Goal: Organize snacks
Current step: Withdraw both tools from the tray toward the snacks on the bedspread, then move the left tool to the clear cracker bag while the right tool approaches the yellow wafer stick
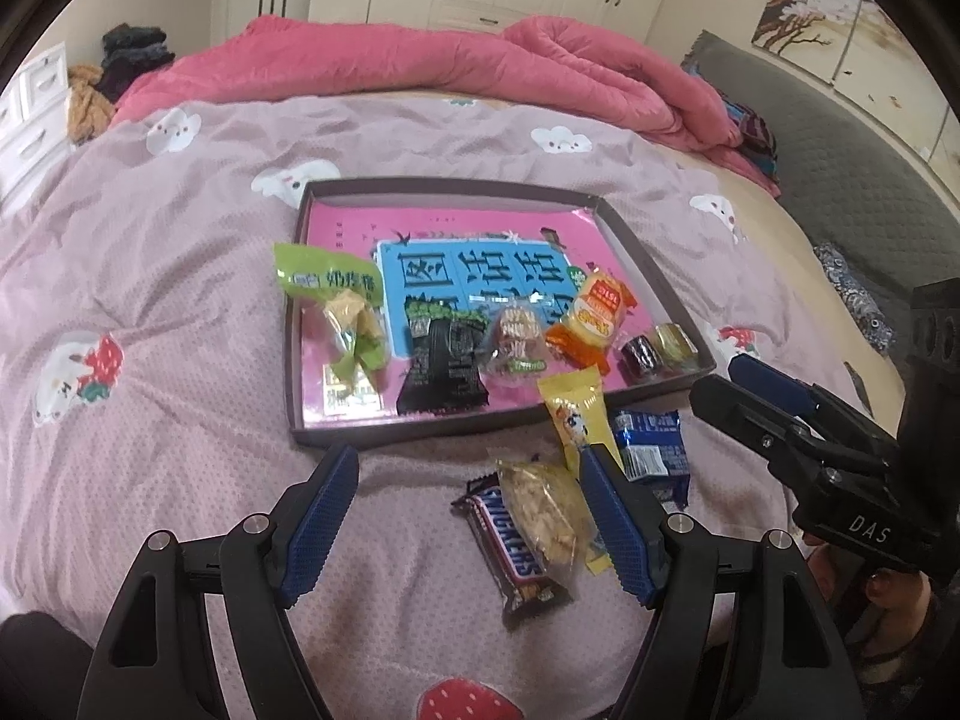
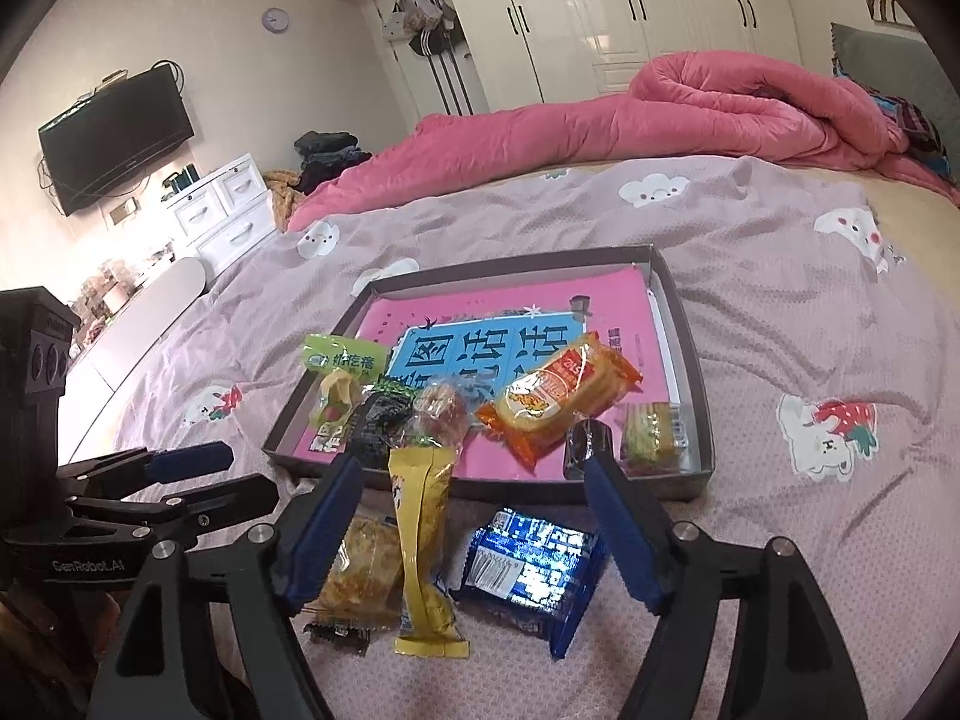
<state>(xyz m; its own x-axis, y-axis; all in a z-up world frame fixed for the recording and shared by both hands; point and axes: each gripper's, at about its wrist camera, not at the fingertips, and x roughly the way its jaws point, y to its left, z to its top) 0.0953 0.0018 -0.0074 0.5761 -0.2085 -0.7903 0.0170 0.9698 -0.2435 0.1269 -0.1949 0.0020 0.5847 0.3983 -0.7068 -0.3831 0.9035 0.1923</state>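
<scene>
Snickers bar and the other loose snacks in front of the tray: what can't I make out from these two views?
- Snickers bar: the clear-wrapped biscuit pack covers its middle in the left wrist view; in the right wrist view only a dark end shows.
- Yellow packet: the left view's hand-held gripper finger hides its lower part.
- Blue packet: glare washes out its print.
- Tray: the snacks hide its near floor.

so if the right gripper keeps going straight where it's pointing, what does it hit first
Probably the long yellow snack packet or the shiny blue foil packet beside it; both lie on the bedspread between the open jaws. Depth is unclear.
</scene>
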